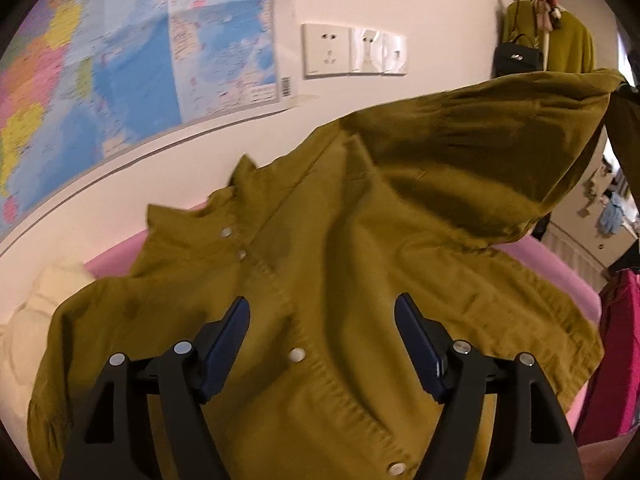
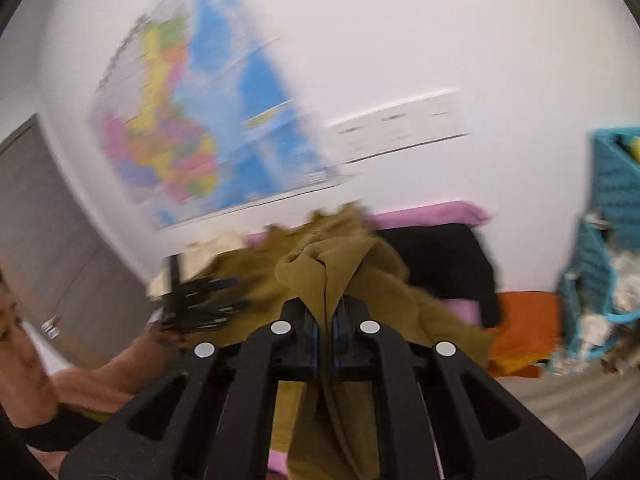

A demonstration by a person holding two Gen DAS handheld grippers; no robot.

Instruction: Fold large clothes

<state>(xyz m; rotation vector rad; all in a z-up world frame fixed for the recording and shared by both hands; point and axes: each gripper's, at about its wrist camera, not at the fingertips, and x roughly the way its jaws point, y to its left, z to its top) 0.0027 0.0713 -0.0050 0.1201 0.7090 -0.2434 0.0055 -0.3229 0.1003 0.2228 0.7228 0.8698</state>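
Observation:
An olive-green button-up shirt (image 1: pixel 320 264) lies spread on a pink surface (image 1: pixel 560 264), its button placket running between my fingers. My left gripper (image 1: pixel 322 308) is open and empty, hovering just above the shirt's front. One sleeve (image 1: pixel 500 140) is lifted up to the right, toward the frame edge. In the right wrist view my right gripper (image 2: pixel 325 320) is shut on a bunched fold of the olive shirt (image 2: pixel 332 268) and holds it raised. The left gripper (image 2: pixel 200 300) appears blurred at the left there.
A map poster (image 1: pixel 120 72) and wall sockets (image 1: pixel 352 50) are on the wall behind. A cream cloth (image 1: pixel 44 304) lies at the left. Black (image 2: pixel 444 256) and orange (image 2: pixel 524 332) garments and a teal basket (image 2: pixel 612 216) are at the right. Magenta fabric (image 1: pixel 620 352) hangs at the right edge.

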